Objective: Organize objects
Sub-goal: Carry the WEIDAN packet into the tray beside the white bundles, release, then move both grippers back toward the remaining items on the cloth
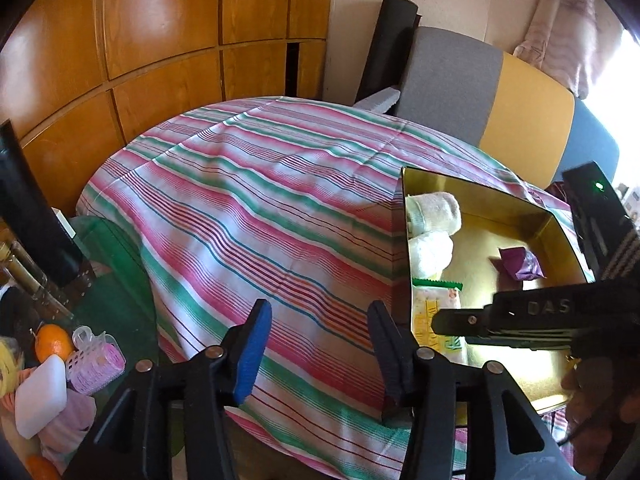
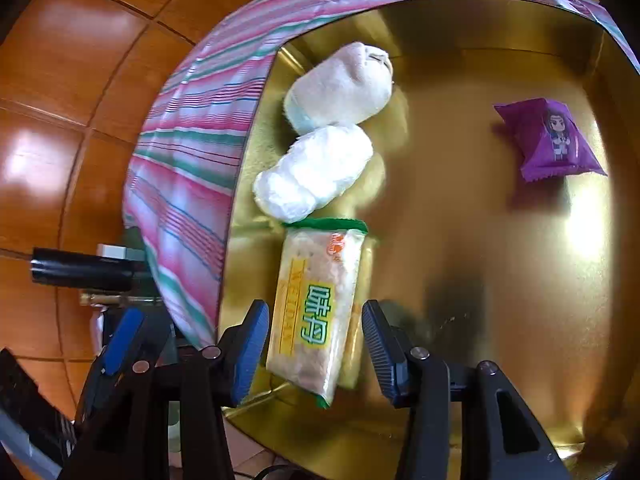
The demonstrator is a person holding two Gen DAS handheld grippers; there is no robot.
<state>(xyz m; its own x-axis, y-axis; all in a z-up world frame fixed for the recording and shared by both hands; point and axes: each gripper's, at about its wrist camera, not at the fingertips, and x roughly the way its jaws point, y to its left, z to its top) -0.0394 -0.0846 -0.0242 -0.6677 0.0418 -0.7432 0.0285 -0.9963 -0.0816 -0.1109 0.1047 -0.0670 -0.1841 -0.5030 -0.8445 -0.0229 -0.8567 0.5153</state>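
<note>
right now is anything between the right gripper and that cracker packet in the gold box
Nothing visible is in the way. The right gripper hangs open right over the cracker packet, a finger on each side, pads not pressing. The two white towel rolls lie beyond it; the purple packet is off to the side.

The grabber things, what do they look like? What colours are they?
Each hand-held gripper is black plastic with two clamp-like fingers, joined by round silver rivets. On both the left one and the right one, one finger wears a bright blue ribbed pad and the other a dark ribbed pad. From the left view, the right one's side shows raised letters "DAS" and a small green light.
</note>
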